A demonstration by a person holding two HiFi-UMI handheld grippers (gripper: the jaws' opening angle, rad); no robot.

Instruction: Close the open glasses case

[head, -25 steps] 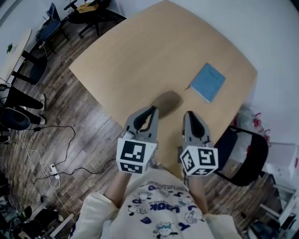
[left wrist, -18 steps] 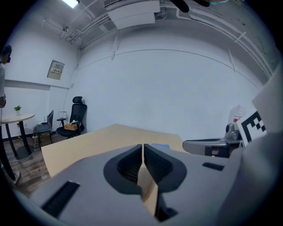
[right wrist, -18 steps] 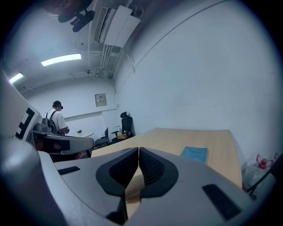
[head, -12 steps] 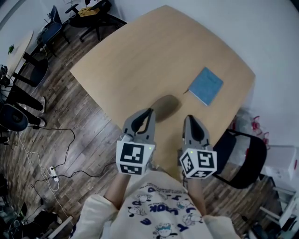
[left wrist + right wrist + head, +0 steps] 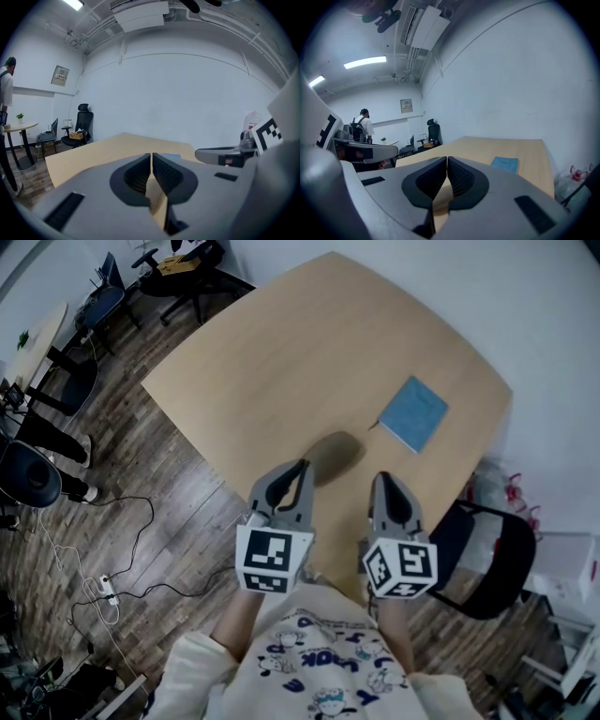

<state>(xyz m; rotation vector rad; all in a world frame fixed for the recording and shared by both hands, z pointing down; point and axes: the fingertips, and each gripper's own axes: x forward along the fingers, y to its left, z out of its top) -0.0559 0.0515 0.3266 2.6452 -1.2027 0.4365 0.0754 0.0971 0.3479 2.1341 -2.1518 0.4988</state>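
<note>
I read left gripper [image 5: 301,465] and right gripper [image 5: 380,477] as closed, empty; glasses case [image 5: 335,452] lid unresolved (dim brown oval, mid-frame).

Light: was even, from ceiling lamps [image 5: 365,62]
Edges: were bent, dark in gripper views
Focus: foreground was blurred

My head camera looks steeply down from high above, taking in my left gripper [image 5: 302,465], my right gripper [image 5: 380,476] and the whole table [image 5: 309,362] beyond my fingertips. Each gripper camera sits close behind its own fingers, facing nearly level along them toward the white wall [image 5: 187,93]. All three views share the tabletop and the blue book [image 5: 413,412] ahead of my right fingers.
</note>
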